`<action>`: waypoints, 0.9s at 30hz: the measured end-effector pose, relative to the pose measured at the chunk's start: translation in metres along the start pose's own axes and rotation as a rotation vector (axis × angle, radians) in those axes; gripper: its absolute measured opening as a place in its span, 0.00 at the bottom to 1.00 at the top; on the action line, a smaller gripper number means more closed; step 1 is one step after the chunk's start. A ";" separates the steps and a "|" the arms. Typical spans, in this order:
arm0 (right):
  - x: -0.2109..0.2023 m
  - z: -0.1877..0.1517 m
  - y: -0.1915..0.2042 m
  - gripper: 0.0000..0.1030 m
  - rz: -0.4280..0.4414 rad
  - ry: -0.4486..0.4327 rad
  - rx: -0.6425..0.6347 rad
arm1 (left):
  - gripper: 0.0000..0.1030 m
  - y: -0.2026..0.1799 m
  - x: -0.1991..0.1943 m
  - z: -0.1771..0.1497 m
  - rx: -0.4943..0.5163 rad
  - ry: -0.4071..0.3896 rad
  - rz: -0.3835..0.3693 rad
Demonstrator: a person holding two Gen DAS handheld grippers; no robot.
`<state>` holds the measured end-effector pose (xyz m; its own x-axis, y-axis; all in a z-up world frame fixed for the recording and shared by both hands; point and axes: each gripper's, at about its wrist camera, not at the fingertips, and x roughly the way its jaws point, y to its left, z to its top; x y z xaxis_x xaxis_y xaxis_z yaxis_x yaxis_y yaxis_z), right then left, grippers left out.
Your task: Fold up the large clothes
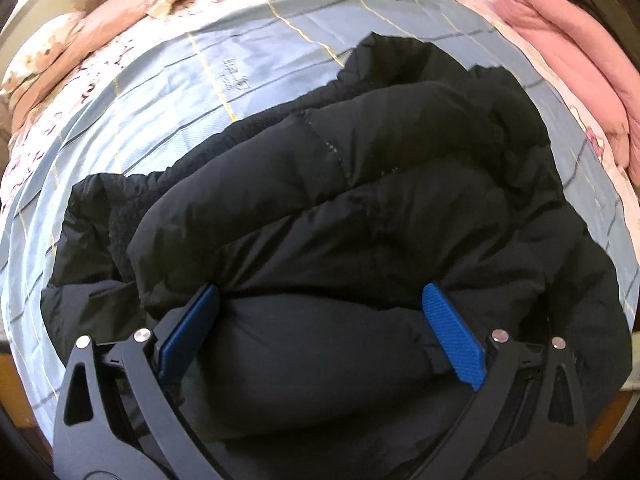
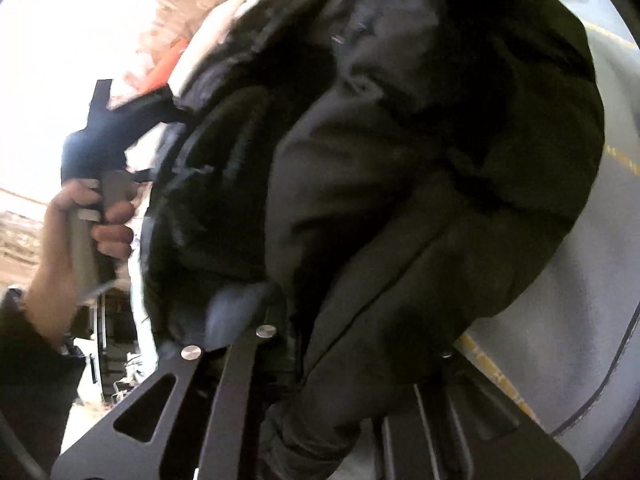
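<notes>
Blue bedsheet (image 1: 132, 128), black jacket (image 1: 360, 184), possibly bunched.

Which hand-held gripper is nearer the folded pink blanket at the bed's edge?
Cannot rank them. The left hand-held gripper straddles the black jacket, well short of the pink blanket; the right view shows no blanket.

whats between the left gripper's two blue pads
A puffy fold of the black jacket fills the gap between the left gripper's pads, seen in the left wrist view.
</notes>
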<state>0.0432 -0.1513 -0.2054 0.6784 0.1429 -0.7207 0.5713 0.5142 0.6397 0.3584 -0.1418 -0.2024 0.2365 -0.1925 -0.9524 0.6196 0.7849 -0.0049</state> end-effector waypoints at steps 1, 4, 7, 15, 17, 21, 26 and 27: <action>-0.005 0.007 0.012 0.09 -0.004 -0.001 -0.054 | 0.98 0.003 0.000 0.001 0.015 0.013 -0.006; -0.011 0.026 0.041 0.09 -0.029 0.020 -0.162 | 0.98 0.008 0.000 0.003 0.036 0.035 -0.018; -0.008 0.047 0.067 0.09 -0.044 0.038 -0.229 | 0.98 0.015 0.003 0.006 0.049 0.073 -0.029; 0.010 0.098 0.127 0.09 -0.066 0.067 -0.388 | 0.98 0.031 0.002 0.024 0.133 0.130 -0.016; 0.016 0.116 0.136 0.09 -0.039 0.086 -0.379 | 0.98 0.038 0.002 0.028 0.147 0.141 -0.025; 0.036 0.147 0.154 0.09 -0.004 0.115 -0.361 | 0.98 0.058 0.013 0.029 0.131 0.211 -0.098; 0.092 0.192 0.184 0.09 0.010 0.197 -0.382 | 0.98 0.098 0.024 0.034 0.015 0.251 -0.236; 0.102 0.198 0.188 0.09 0.010 0.206 -0.382 | 0.98 0.110 0.027 0.033 -0.032 0.269 -0.274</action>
<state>0.3112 -0.2075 -0.1054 0.5547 0.2956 -0.7777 0.3269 0.7821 0.5305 0.4578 -0.0803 -0.2182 -0.1423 -0.2394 -0.9605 0.6081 0.7445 -0.2756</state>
